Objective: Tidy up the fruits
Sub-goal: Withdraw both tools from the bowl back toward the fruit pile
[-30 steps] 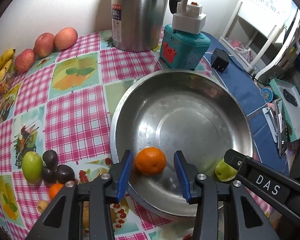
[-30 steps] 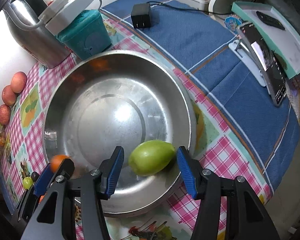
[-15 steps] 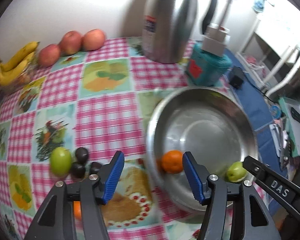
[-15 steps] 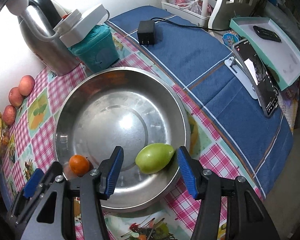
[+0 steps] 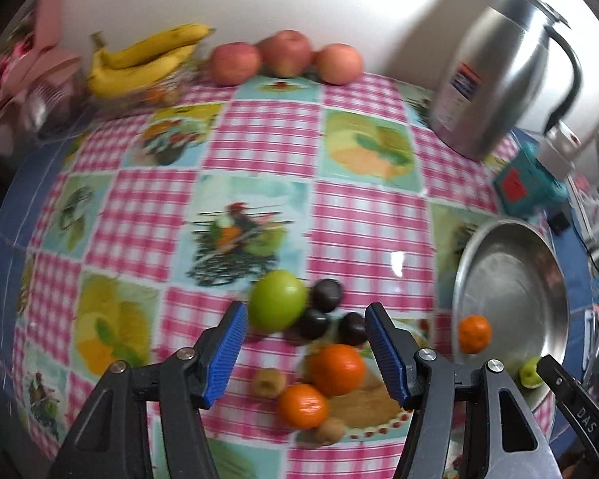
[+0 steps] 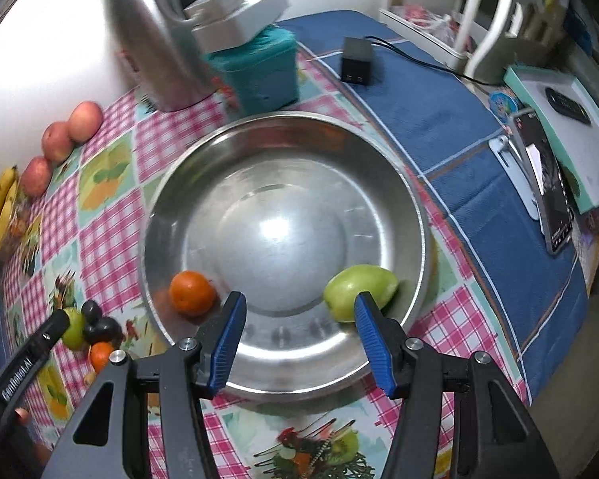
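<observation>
Left gripper [image 5: 304, 349]: jaws stand apart with nothing held. It hangs above a loose cluster of fruit on the surface [image 5: 259, 143], which is covered by a pink checked cloth with fruit prints.

Cluster, near to far in the left wrist view:
- a small brown fruit [image 5: 330, 431], nearest the camera;
- a small orange [image 5: 302, 405] beside it;
- a pale brown fruit [image 5: 268, 382] to the left of that orange;
- a larger orange [image 5: 336, 364], touching the small orange;
- three dark plums [image 5: 326, 294] beyond the oranges;
- a green fruit [image 5: 277, 305], just left of the plums and close to the left blue pad.

Right gripper [image 6: 297, 339]: jaws stand apart, gripping nothing, above the near rim of the steel basin [image 6: 379, 183]. Contents of the basin:
- an orange in the basin [image 6: 191, 292], at the near left of the floor;
- a green mango [image 6: 359, 293], at the near right wall, partly behind the tip of the right pad. Contact between pad and fruit cannot be determined.

Beyond the basin stand a teal box [image 6: 259, 72] with a white device on top, a steel jug [image 5: 495, 84] and a black adapter [image 6: 356, 62] on blue cloth.

Along the far wall lie three red apples [image 5: 285, 58] in a row and, to their left, a bunch of bananas [image 5: 143, 62].
</observation>
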The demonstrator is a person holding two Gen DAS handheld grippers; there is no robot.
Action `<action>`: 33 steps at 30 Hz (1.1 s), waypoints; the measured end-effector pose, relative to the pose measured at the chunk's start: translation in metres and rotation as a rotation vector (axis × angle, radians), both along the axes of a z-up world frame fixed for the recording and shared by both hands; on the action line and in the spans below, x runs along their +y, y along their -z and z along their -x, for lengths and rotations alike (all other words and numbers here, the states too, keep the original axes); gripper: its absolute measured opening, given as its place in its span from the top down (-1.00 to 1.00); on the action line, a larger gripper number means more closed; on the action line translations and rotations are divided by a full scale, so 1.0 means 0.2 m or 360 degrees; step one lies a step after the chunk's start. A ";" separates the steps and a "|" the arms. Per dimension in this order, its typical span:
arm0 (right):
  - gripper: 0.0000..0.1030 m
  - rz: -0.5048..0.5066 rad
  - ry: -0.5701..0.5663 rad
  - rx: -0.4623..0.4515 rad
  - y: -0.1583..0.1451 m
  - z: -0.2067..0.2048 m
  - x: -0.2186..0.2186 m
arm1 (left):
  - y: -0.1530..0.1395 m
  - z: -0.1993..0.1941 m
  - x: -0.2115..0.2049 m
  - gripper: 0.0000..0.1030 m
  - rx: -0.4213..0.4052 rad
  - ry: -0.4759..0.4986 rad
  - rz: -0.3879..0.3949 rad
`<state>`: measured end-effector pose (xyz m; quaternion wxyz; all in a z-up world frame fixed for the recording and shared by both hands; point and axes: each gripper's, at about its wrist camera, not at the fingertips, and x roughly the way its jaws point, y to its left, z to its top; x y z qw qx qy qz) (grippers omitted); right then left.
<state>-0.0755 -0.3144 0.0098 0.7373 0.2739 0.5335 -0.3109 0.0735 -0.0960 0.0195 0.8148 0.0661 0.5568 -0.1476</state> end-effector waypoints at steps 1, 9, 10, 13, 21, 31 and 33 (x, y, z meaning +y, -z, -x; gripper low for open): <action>-0.12 0.0005 -0.0014 -0.0005 -0.01 0.00 0.02 | -0.01 -0.01 0.03 -0.27 -0.0005 -0.0019 0.0004; -0.20 0.0039 -0.0082 0.0007 -0.03 -0.03 0.08 | -0.04 -0.01 0.16 -0.55 0.0006 -0.0098 0.0047; -0.31 0.0048 -0.0091 0.0010 -0.02 -0.03 0.08 | -0.04 -0.01 0.17 -0.67 0.0010 -0.0109 0.0043; -0.42 0.0089 -0.0128 0.0028 -0.02 -0.05 0.11 | -0.01 0.00 0.22 -1.00 0.0011 -0.0168 0.0011; -0.71 0.0174 -0.0248 0.0038 0.00 -0.08 0.21 | 0.02 0.02 0.32 -1.00 -0.0006 -0.0234 -0.0008; -0.81 0.0158 -0.0221 -0.0018 0.01 -0.08 0.21 | -0.03 0.06 0.37 -1.00 -0.0138 -0.0190 -0.0027; -0.81 0.0162 -0.0213 -0.0028 0.01 -0.08 0.21 | -0.05 0.08 0.38 -1.00 -0.0180 -0.0169 -0.0022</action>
